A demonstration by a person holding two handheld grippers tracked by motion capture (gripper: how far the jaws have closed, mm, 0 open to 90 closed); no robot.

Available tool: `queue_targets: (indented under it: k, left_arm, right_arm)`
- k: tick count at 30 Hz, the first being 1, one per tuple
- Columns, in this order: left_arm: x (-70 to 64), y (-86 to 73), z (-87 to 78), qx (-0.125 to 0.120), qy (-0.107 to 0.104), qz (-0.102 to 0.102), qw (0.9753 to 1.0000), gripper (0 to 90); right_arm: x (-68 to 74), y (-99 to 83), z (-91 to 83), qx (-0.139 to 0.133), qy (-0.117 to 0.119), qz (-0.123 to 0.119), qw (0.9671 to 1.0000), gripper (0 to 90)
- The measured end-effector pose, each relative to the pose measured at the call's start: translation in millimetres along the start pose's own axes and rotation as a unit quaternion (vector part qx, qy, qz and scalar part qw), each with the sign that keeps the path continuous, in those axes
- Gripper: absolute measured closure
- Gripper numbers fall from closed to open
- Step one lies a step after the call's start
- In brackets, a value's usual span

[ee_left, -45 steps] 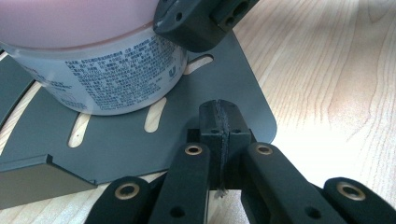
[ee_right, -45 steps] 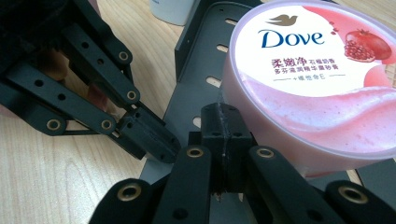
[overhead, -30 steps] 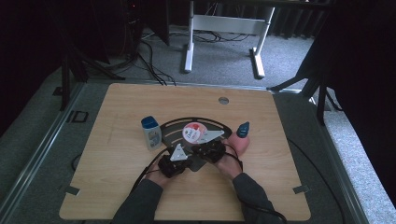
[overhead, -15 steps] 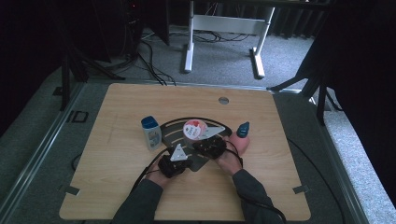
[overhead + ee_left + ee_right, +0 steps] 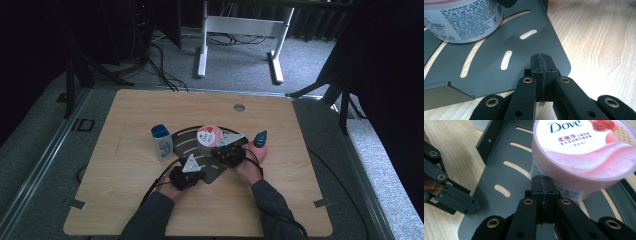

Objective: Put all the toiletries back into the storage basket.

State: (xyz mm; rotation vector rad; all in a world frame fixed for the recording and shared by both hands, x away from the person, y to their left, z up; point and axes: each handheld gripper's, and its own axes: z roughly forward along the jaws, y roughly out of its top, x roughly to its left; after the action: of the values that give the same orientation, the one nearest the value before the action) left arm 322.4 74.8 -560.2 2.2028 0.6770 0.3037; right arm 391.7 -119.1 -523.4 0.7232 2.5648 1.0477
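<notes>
Right gripper view: my right gripper [image 5: 541, 185], jaws pressed together, nudges the Dove tub [image 5: 584, 152] ahead; left gripper [image 5: 541, 63] likewise pinched, rack [image 5: 499, 62] placement unfinished.

Black linked tool [image 5: 541, 65] arms, brass rivets, grey triangular plates, trailing cables, dark sleeves

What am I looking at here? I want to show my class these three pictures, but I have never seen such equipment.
A person sits at a wooden table holding a hand-operated gripper in each hand: the left gripper and the right gripper. One picture looks down from above; the other two come from cameras riding on the grippers, looking along their black jaws. On the table lies a dark slotted tray carrying a pink Dove tub. Beside it stand a small blue-capped bottle and a blue object. Both grippers' jaws are shut and seem to hold nothing, the left's at the tray's edge, the right's against the tub.
</notes>
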Motion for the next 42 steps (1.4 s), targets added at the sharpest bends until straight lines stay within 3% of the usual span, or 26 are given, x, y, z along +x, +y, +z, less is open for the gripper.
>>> queue_targets:
  k: [7,34,37,42]
  left_arm:
    - [0.5,-0.1,-0.2,0.000,-0.003,-0.002,1.0000,90.0]
    - [1.4,-0.3,-0.4,0.000,-0.008,-0.005,1.0000,90.0]
    - [0.9,-0.3,-0.4,0.000,-0.007,-0.005,1.0000,90.0]
    - [0.5,-0.4,-0.4,-0.001,-0.006,-0.009,0.9999,90.0]
  right_arm:
    - [-5.2,1.0,0.7,-0.005,-0.013,0.014,0.9998,90.0]
    - [-13.3,7.3,6.5,-0.005,-0.034,0.029,0.9990,88.6]
    - [-12.2,7.0,5.7,-0.002,-0.024,0.025,0.9994,86.1]
    - [4.3,0.0,2.9,0.009,-0.010,0.006,0.9999,82.6]
